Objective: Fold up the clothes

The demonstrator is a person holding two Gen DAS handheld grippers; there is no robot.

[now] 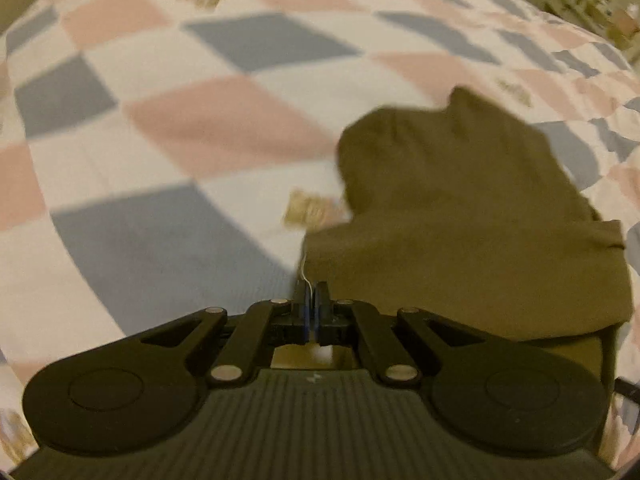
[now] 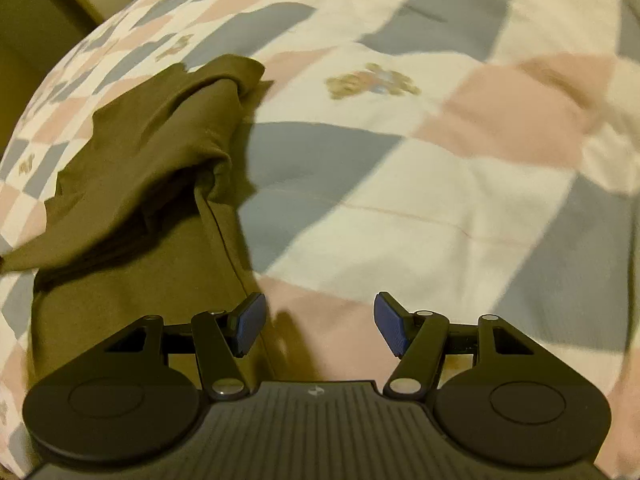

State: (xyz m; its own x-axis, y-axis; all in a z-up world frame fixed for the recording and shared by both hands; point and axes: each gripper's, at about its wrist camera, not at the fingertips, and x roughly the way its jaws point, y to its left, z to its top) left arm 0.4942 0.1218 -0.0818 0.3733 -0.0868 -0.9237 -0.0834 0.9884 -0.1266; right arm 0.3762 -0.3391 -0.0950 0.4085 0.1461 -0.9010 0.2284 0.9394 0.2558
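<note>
An olive-green garment [image 1: 460, 200] lies crumpled on the checked bedspread [image 1: 200, 120]. In the left wrist view it fills the right half, with a flatter panel running down to my left gripper [image 1: 314, 296]. That gripper is shut, its blue pads pinching the garment's near left edge beside a loose white thread. In the right wrist view the same garment [image 2: 152, 152] sits bunched at the left, with a smooth part reaching down beside the fingers. My right gripper [image 2: 320, 320] is open above the bedspread, and its left pad [image 2: 250, 320] sits at the garment's hemmed edge with nothing held.
The bedspread [image 2: 400, 200] has pink, grey and white squares with small bear prints, and it spreads wide on all sides. Furniture [image 1: 600, 8] stands beyond the bed's far right edge. A dark wall or cabinet [image 2: 32, 20] shows past the bed's upper left.
</note>
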